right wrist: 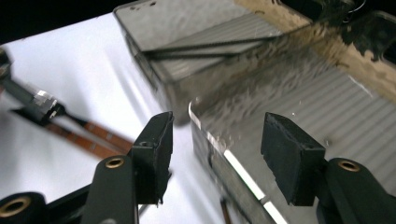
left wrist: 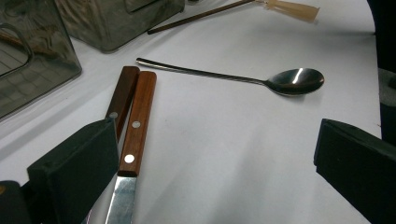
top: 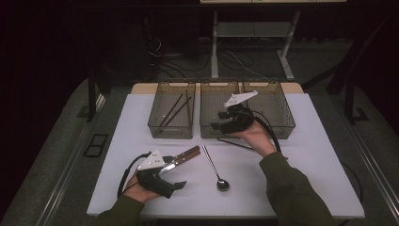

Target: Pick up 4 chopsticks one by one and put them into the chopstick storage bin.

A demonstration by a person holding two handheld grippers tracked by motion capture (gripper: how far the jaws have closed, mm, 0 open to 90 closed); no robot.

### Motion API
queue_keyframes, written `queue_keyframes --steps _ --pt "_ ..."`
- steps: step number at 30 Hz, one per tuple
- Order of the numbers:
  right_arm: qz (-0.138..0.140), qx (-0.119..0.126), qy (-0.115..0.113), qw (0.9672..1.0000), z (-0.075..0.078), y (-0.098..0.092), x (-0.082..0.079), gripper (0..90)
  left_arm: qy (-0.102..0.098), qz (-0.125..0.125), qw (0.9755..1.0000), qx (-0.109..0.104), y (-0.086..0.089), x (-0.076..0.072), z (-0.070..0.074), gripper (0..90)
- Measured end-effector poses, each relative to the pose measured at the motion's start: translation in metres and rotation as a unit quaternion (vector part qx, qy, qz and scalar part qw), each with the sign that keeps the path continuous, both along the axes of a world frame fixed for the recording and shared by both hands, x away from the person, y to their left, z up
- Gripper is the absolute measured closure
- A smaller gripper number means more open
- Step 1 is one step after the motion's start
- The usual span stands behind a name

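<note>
Two wooden-handled knives (top: 181, 157) lie side by side on the white table (top: 301, 155), handles (left wrist: 135, 116) pointing away from me. My left gripper (top: 175, 178) rests at the front left with its jaws wide open (left wrist: 215, 154); the left jaw sits beside the knife blades and nothing is between the pads. A metal spoon (top: 215, 170) lies to the right of the knives (left wrist: 294, 81). My right gripper (top: 217, 121) hovers open over the front edge of the middle clear bin (top: 207, 101), with nothing between its jaws (right wrist: 217, 140).
Three clear bins stand in a row at the back: the left bin (top: 157, 117) holds dark chopsticks (top: 175, 107), and the right bin (top: 282, 110) stands beside the middle one. One chopstick (top: 235, 143) lies on the table in front of the middle bin.
</note>
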State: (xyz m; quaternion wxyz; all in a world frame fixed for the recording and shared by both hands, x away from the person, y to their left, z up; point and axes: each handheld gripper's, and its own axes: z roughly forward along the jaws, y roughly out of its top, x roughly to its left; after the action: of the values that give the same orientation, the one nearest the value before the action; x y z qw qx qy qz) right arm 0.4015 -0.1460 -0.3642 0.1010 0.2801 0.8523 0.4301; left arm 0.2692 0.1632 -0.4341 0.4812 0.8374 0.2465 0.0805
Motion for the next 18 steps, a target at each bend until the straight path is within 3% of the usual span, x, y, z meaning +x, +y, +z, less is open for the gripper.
queue_keyframes --steps 5,18 --pt "0.018 -0.021 0.000 0.9996 -0.006 -0.024 -0.012 45.8 0.002 0.001 1.0000 0.001 0.000 0.000 0.000 0.0" --pt "0.024 -0.055 0.040 0.9974 -0.030 -0.090 -0.033 49.9 0.003 0.000 1.0000 0.005 -0.001 0.001 -0.001 0.0"
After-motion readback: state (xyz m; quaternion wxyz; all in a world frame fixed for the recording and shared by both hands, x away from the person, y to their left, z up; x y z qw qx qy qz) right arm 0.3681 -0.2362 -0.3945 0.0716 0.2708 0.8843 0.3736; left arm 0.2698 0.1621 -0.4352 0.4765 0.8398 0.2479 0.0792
